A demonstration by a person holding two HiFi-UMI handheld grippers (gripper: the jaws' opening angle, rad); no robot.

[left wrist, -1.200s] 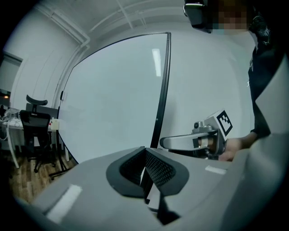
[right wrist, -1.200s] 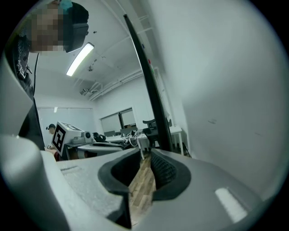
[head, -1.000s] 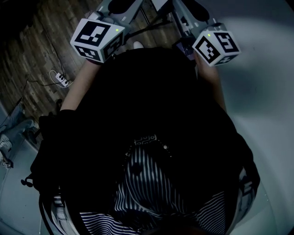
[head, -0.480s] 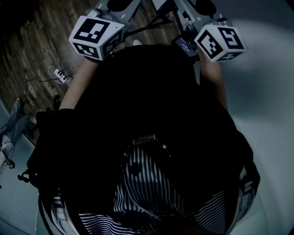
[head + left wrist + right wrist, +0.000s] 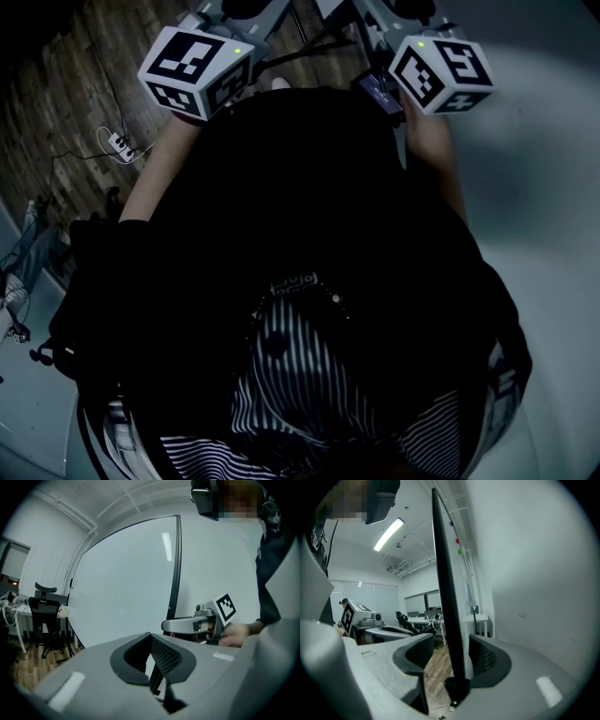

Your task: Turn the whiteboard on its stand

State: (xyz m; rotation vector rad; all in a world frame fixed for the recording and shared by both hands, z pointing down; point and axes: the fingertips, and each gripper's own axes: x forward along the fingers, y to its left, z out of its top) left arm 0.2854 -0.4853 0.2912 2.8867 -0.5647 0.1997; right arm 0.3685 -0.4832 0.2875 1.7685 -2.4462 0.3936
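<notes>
Now that the right tool (image 5: 450,660) has just been spreading its jaws to their widest, the whiteboard (image 5: 440,573) stands edge-on between them. Daylight shows beside the left pad (image 5: 415,653), so I judge the board released: either this turn is finished or a fresh grip is due. I can't say which. My left tool (image 5: 151,656) faces the board's front with its jaws narrow. A dark strip sits in the slit, and I can't tell whether it's pinched. From the head view my dark clothing (image 5: 300,206) blocks nearly everything, and the stand stays out of sight.

left claw (image 5: 150,656) clamped, right claw (image 5: 452,659) just opened
</notes>
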